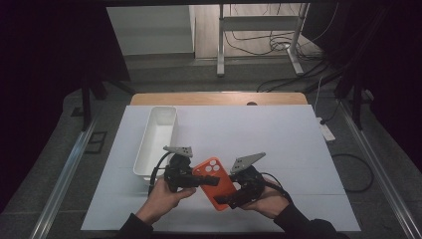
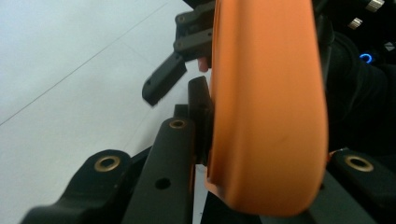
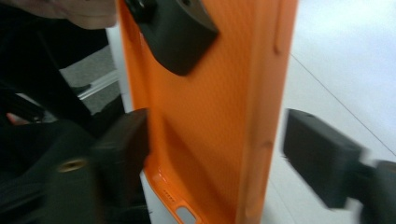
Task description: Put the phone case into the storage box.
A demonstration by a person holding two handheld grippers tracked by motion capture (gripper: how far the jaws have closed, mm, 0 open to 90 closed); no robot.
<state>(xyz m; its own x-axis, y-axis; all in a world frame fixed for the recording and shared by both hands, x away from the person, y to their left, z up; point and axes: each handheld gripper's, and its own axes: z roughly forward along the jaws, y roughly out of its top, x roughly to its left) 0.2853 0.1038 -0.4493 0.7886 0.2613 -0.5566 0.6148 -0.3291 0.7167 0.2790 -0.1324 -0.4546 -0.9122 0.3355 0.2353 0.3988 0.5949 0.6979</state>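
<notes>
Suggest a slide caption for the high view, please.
Two hand-held tools hold an orange phone case between them above a white table, beside a white bin.

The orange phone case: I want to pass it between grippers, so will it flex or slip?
The orange phone case looks like a thin empty shell with raised edges, so it probably bends under a squeeze. It is likely light. Its textured inner face may help the left gripper hold it.
</notes>
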